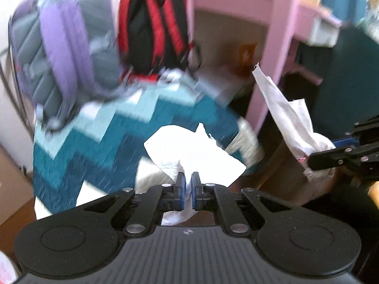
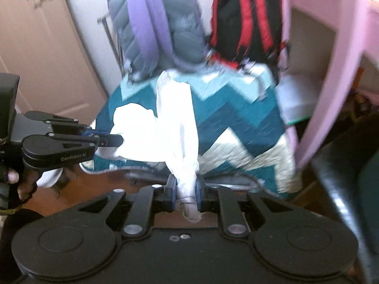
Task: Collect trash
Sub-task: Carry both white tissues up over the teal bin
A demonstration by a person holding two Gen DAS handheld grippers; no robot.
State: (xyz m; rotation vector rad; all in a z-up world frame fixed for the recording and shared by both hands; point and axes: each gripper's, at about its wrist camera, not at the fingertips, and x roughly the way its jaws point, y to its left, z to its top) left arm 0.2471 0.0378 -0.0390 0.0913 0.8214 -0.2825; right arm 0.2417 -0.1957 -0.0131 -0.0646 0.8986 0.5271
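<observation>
My left gripper [image 1: 187, 184] is shut on a crumpled white tissue [image 1: 189, 151], held above a teal zigzag blanket [image 1: 99, 142]. My right gripper [image 2: 186, 189] is shut on a second, longer white tissue [image 2: 180, 123] that stands up from its jaws. The right gripper also shows at the right edge of the left wrist view [image 1: 315, 158] with its tissue [image 1: 284, 111]. The left gripper shows at the left of the right wrist view [image 2: 118, 139], its tissue [image 2: 135, 132] beside the other. Both views are motion-blurred.
A purple and grey backpack [image 1: 61, 47] and a black and red backpack [image 1: 156, 33] lean at the blanket's far end. A pink frame [image 1: 279, 47] stands to the right. A beige door [image 2: 35, 59] is at the left. A dark object [image 2: 350, 165] is at the right.
</observation>
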